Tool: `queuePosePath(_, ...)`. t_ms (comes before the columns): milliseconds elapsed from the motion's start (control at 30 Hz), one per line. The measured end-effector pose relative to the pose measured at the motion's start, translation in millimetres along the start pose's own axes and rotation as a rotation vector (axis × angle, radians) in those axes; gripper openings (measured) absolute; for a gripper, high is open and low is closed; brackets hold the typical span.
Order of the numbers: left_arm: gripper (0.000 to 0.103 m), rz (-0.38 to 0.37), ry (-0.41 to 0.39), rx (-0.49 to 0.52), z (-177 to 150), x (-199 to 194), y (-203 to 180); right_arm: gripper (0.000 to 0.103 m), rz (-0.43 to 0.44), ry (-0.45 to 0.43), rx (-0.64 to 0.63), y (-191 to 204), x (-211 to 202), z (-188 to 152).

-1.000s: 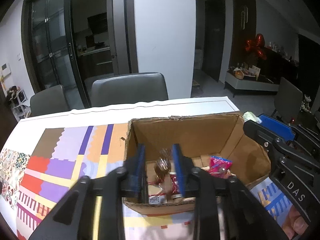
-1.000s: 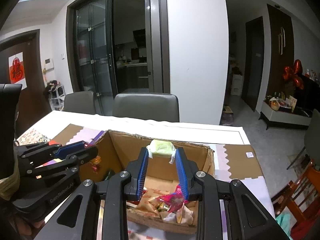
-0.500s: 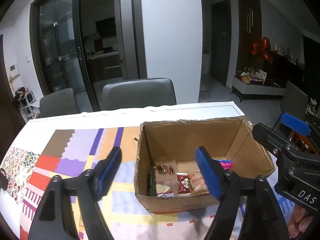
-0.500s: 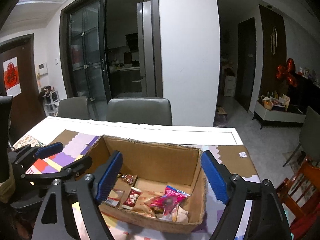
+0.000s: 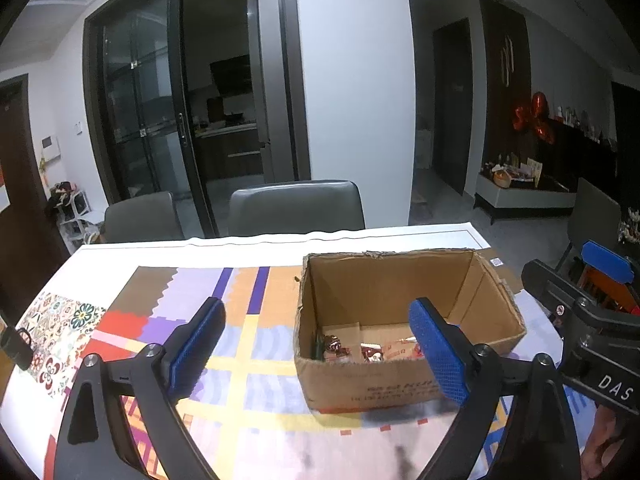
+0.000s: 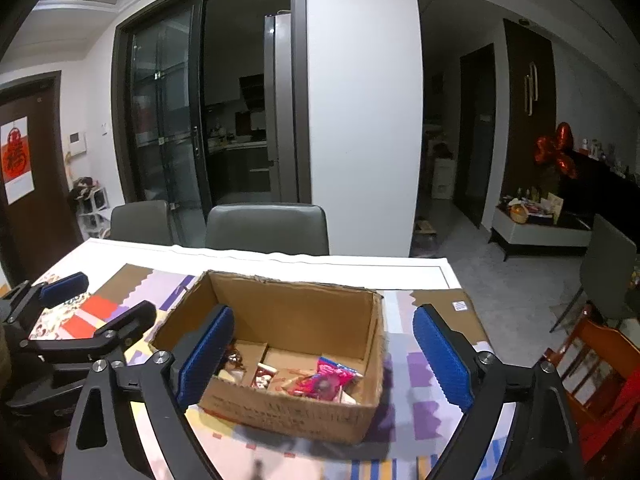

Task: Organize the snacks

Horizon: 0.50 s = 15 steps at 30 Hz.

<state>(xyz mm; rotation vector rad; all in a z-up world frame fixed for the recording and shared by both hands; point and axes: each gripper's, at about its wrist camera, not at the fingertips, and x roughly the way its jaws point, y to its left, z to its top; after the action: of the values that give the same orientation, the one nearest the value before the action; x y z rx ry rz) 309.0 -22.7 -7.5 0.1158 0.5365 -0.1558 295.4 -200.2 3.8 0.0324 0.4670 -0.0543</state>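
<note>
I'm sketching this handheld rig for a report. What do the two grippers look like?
Both match: the left gripper and the right gripper have black angular plastic frames with silver screws and triangular cutouts. Each carries two long fingers faced with textured blue pads. The right gripper's body shows white lettering, "DAS".

My left wrist view: faces forward and downward, box [image 5: 404,376] near, right of centre | my right wrist view: same heading, box [image 6: 288,404] centred | shared: box, table [image 5: 280,240], chairs [image 6: 266,228].
</note>
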Motion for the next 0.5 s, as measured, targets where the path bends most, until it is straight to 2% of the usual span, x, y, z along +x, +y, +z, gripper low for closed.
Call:
queuePosePath(233,0.103,0.015,-0.031,-0.025,-8.5,-27.6,7.6,0.096,-0.023,-0.021,-0.007,5.8,-25.7,-1.6)
queuePosePath(500,0.103,0.025,-0.046,-0.043,-21.9,-54.2,13.7,0.099,-0.047,-0.036,-0.011,11.8,-55.3,-11.1)
